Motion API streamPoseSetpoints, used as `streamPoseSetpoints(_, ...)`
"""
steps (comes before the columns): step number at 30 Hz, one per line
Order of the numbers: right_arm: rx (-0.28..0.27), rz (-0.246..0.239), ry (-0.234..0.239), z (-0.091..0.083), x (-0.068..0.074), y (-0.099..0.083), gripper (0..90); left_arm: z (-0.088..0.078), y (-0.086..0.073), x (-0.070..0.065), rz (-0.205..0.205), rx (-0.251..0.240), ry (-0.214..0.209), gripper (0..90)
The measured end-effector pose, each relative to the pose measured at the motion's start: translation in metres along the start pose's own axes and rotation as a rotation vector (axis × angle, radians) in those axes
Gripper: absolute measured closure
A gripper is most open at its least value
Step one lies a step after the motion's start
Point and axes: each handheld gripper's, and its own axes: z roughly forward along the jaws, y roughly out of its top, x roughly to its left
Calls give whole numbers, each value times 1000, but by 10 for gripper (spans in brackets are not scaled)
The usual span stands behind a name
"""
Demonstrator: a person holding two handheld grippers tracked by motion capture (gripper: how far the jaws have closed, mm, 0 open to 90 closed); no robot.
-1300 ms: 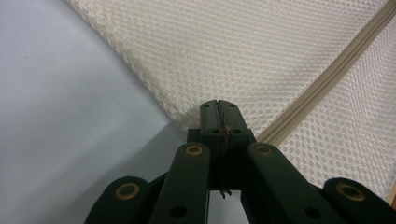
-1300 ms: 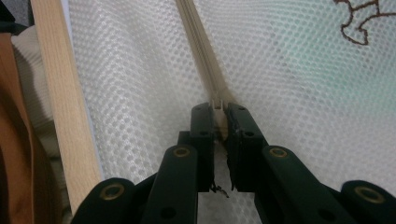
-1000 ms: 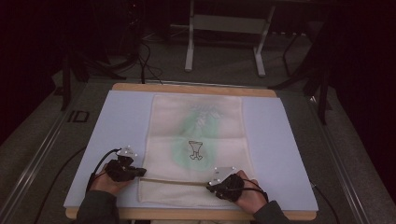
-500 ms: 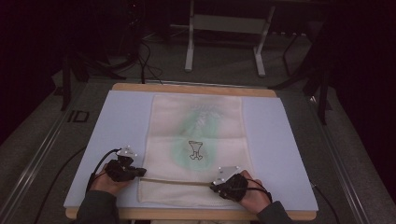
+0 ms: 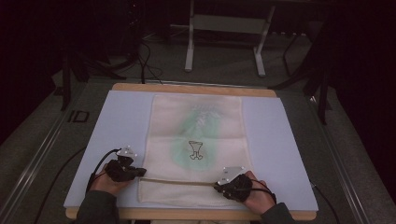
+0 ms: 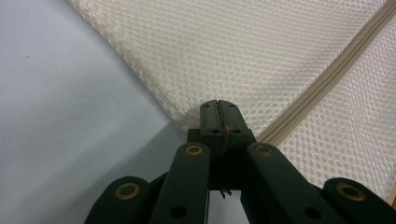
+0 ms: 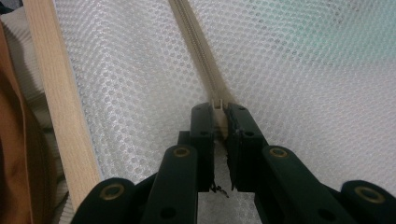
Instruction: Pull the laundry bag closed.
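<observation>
One mesh laundry bag (image 5: 196, 149) lies flat mid-tabletop (image 5: 121, 116) on the pale blue mat, its near end close to the wooden front edge (image 5: 187, 214), with bare mat on both sides and beyond it; a green garment with a small dark print (image 5: 196, 150) shows through the mesh. Left gripper (image 5: 136, 173) is clamped on the bag's left edge at the zipper end (image 6: 219, 126); right gripper (image 5: 219, 185) is closed on the zipper slider (image 7: 217, 105), with the beige zipper (image 5: 180, 181) running between them across the bag's near end.
</observation>
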Motion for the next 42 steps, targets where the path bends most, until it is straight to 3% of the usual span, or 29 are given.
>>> streamPoseSetpoints(14,14,4,-18,-6,-3,-8,823,0,0,0,-1,0,1,898)
streamPoseSetpoints(27,14,44,-24,-16,-9,-21,823,0,0,0,0,0,2,898)
streamPoseSetpoints(42,36,23,-31,-16,-6,-19,823,0,0,0,0,-1,2,898)
